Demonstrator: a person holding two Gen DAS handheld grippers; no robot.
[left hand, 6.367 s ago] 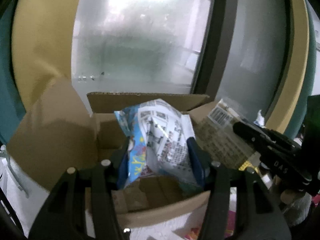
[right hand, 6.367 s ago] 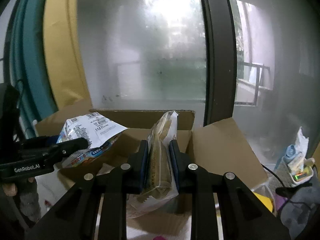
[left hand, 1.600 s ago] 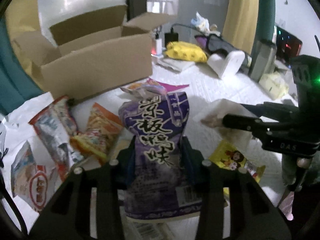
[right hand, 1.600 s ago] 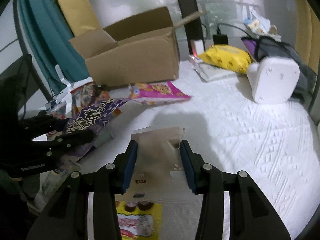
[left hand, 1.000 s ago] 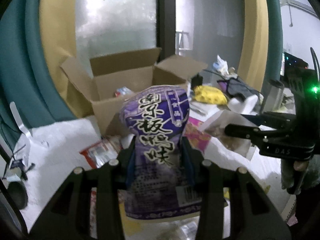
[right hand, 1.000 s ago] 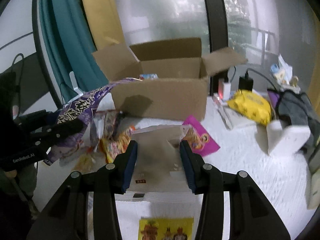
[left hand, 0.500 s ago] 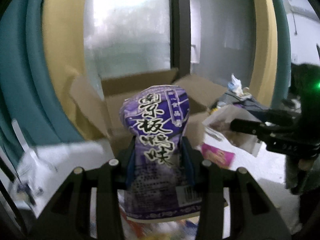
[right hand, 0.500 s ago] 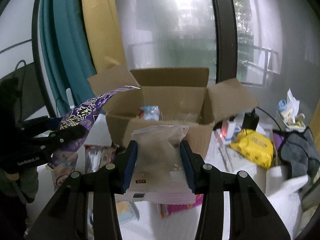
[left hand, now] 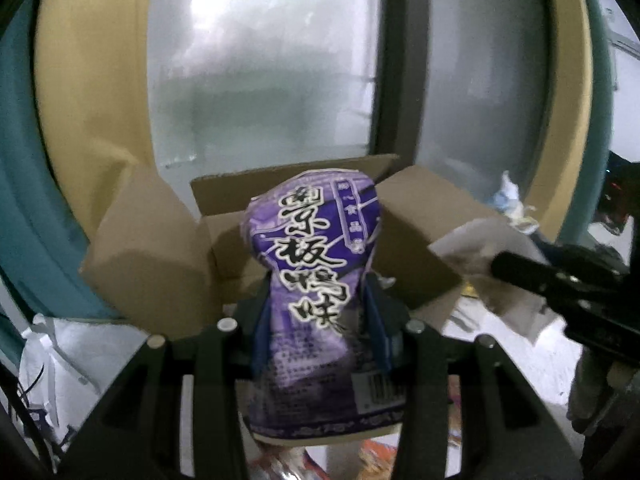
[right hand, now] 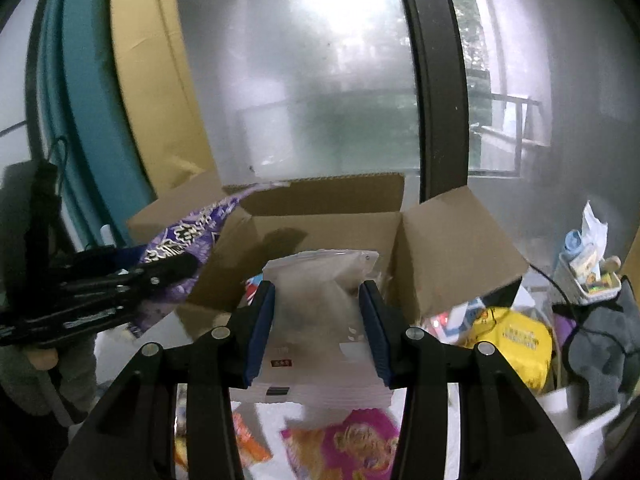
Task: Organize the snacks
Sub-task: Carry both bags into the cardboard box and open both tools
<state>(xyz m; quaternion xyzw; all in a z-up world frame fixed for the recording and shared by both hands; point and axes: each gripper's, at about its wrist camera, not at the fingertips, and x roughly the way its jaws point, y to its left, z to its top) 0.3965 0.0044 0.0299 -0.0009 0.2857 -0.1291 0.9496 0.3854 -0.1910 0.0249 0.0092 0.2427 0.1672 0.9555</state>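
My left gripper [left hand: 318,288] is shut on a purple snack bag [left hand: 316,280] with white Chinese lettering and holds it upright in front of the open cardboard box [left hand: 156,264]. My right gripper [right hand: 318,300] is shut on a clear, whitish snack bag [right hand: 320,308] and holds it at the near edge of the same box [right hand: 448,248]. In the right wrist view the left gripper [right hand: 168,270] and the purple bag [right hand: 188,236] hang over the box's left flap. In the left wrist view the right gripper [left hand: 504,264] and the clear bag [left hand: 476,248] are at the right.
A pink snack bag [right hand: 352,444] and an orange one [right hand: 248,444] lie on the white surface below the box. A yellow packet [right hand: 516,344], a grey cloth [right hand: 600,344] and a small basket [right hand: 588,268] sit at the right. Frosted glass doors and teal and yellow curtains stand behind.
Both grippers have risen and moved toward the box with their bags. The box now fills more of both views and the purple bag reaches over its left flap.
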